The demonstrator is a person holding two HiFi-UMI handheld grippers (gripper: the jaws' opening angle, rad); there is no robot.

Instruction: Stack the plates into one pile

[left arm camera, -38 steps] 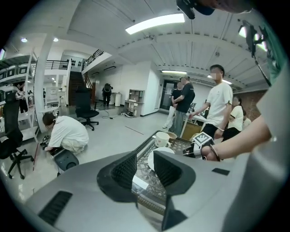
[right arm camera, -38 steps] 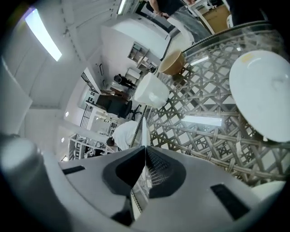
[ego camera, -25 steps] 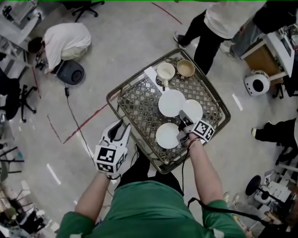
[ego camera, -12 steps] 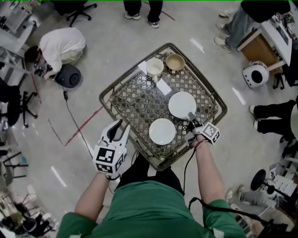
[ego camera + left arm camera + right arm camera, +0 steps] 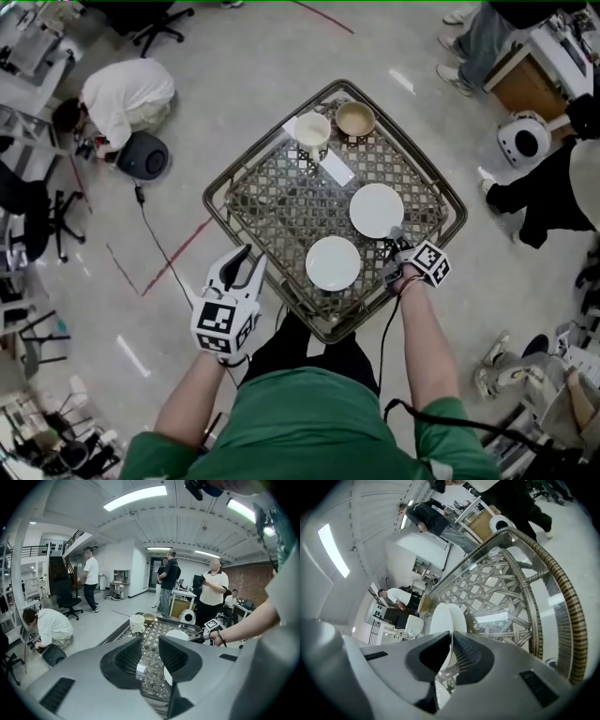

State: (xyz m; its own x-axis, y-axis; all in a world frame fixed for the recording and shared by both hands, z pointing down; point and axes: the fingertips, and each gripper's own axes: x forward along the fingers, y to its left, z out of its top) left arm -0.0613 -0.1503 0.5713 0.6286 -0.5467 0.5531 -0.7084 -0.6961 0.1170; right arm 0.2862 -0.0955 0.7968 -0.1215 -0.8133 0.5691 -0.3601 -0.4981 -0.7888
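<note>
My right gripper [image 5: 395, 233] is shut on the near rim of a white plate [image 5: 376, 209] at the right of the wicker table [image 5: 221, 190]. In the right gripper view the plate [image 5: 442, 620] runs edge-on between the pads, at my right gripper [image 5: 450, 654]. A second white rim [image 5: 461, 617] shows close beside it, but I cannot tell whether they touch. Another white plate [image 5: 333, 263] lies flat near the front of the table. My left gripper [image 5: 240, 263] hangs open and holds nothing, off the table's front-left edge over the floor, and its jaws [image 5: 150, 656] point across the table.
A white cup [image 5: 312, 129], a tan bowl [image 5: 355, 118] and a white card [image 5: 334, 167] sit at the table's far corner. A person crouches on the floor [image 5: 122, 94] at the left. A round white device [image 5: 523, 139] and standing people are at the right.
My right gripper has carried its plate to the right and lower. Three white discs showed a second ago and only two show now. My left gripper has drifted a little.
</note>
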